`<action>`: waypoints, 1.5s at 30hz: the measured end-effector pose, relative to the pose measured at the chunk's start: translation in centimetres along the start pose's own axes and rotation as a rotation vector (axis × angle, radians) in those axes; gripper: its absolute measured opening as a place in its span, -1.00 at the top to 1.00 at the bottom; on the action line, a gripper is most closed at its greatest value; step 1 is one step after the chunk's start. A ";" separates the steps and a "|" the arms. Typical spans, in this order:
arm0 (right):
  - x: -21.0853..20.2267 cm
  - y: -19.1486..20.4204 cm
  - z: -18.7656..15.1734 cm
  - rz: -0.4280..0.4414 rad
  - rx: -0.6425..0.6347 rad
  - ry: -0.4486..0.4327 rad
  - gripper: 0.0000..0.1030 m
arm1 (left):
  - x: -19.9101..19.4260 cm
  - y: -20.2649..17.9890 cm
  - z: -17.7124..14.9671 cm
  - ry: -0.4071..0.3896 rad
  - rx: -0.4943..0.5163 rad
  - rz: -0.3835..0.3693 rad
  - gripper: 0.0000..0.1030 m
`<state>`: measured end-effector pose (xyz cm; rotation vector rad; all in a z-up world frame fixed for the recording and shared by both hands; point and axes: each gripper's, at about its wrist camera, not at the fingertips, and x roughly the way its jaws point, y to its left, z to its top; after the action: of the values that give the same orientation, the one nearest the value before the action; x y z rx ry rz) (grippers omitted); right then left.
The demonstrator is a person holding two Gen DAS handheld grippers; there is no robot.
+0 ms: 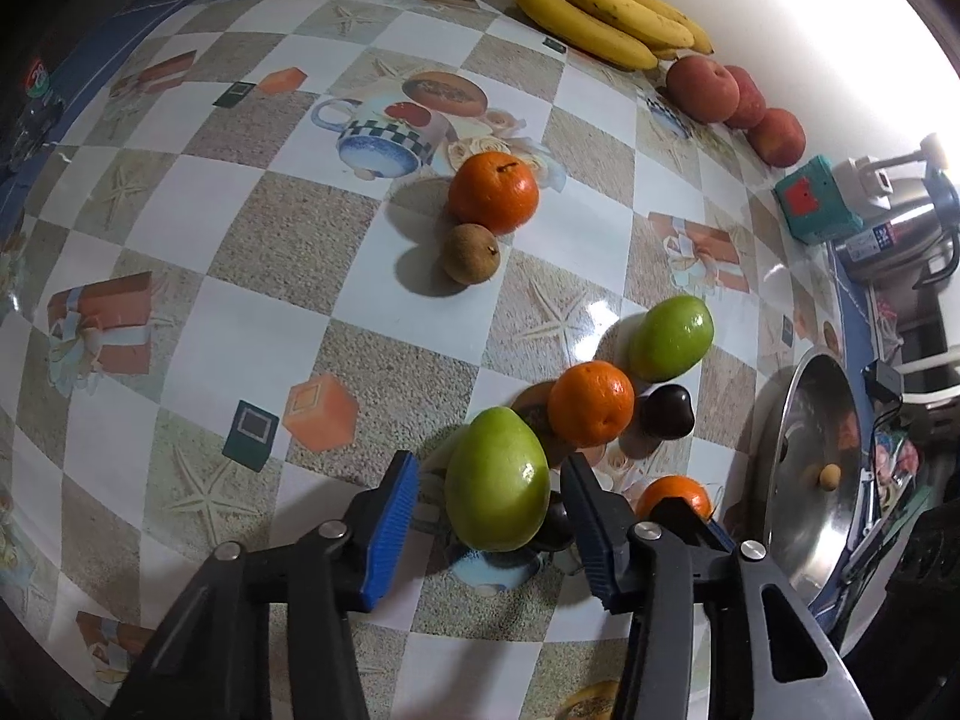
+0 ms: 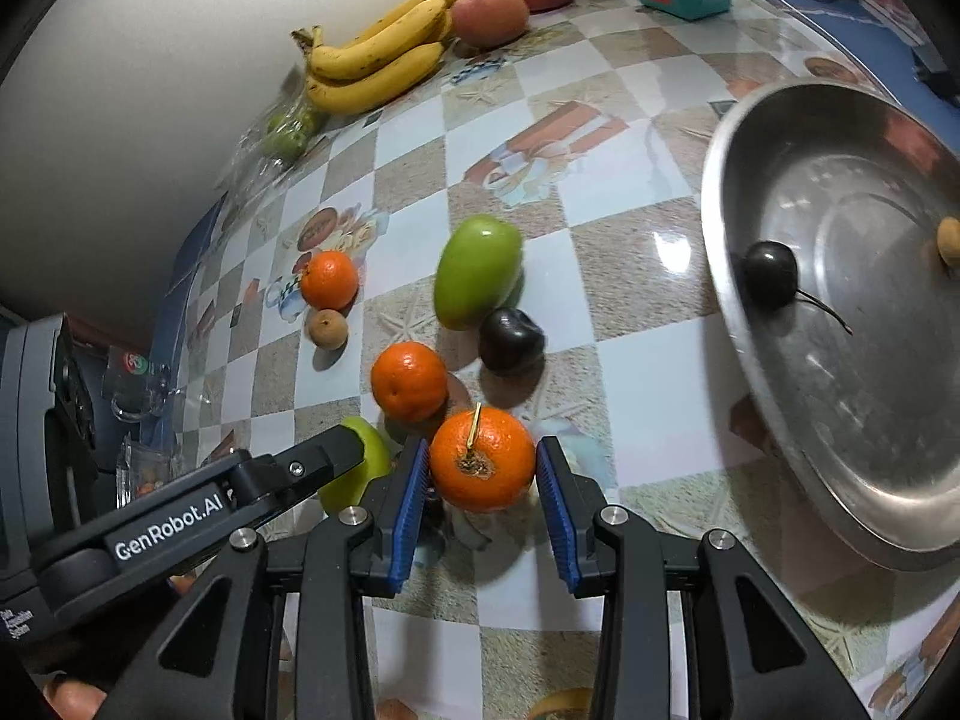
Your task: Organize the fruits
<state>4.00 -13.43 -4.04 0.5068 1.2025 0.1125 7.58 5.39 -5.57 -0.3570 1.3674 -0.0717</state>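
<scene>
The right claw (image 2: 483, 504) is clamped on an orange (image 2: 482, 459) with a yellow stalk; both blue pads bear on the fruit's flanks. The left claw (image 1: 489, 531) brackets a green fruit (image 1: 497, 480): its right pad touches the skin, while a narrow gap shows at the left pad, so its jaws stand slightly apart.

Just beyond these lie a second orange (image 2: 409, 381), a dark plum (image 2: 511, 339) and another green fruit (image 2: 477, 279), closely grouped on the chequered table (image 2: 630, 324). Farther off, a third orange (image 1: 493, 192) touches a small brown fruit (image 1: 471, 253).

Bananas (image 1: 594, 0) and three red fruits (image 1: 735, 105) line the wall.

Only the right wrist view shows the inside of the steel bowl (image 2: 750, 420), which holds a dark cherry (image 2: 771, 282) and a tan fruit (image 2: 949, 240). The left wrist view shows the bowl edge-on.
</scene>
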 end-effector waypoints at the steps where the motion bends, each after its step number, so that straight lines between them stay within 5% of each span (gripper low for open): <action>1: -0.1 -0.3 0.1 -0.003 0.009 0.001 0.26 | 0.1 -0.1 -0.1 0.002 0.005 0.002 -0.02; 7: -0.2 -1.0 0.1 0.003 0.034 0.003 0.26 | 0.6 -0.3 -0.2 0.012 0.011 0.010 0.20; 28: -2.0 -1.7 0.3 0.038 0.050 -0.026 0.26 | -3.0 -0.1 0.6 -0.111 -0.024 -0.031 0.21; 45: -6.0 -5.5 1.3 -0.026 0.118 -0.126 0.26 | -4.6 -2.2 0.1 -0.184 0.029 -0.068 0.21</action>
<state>2.01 -20.76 -0.84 0.5930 1.0965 -0.0131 7.07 4.49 -0.55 -0.3764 1.1714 -0.1125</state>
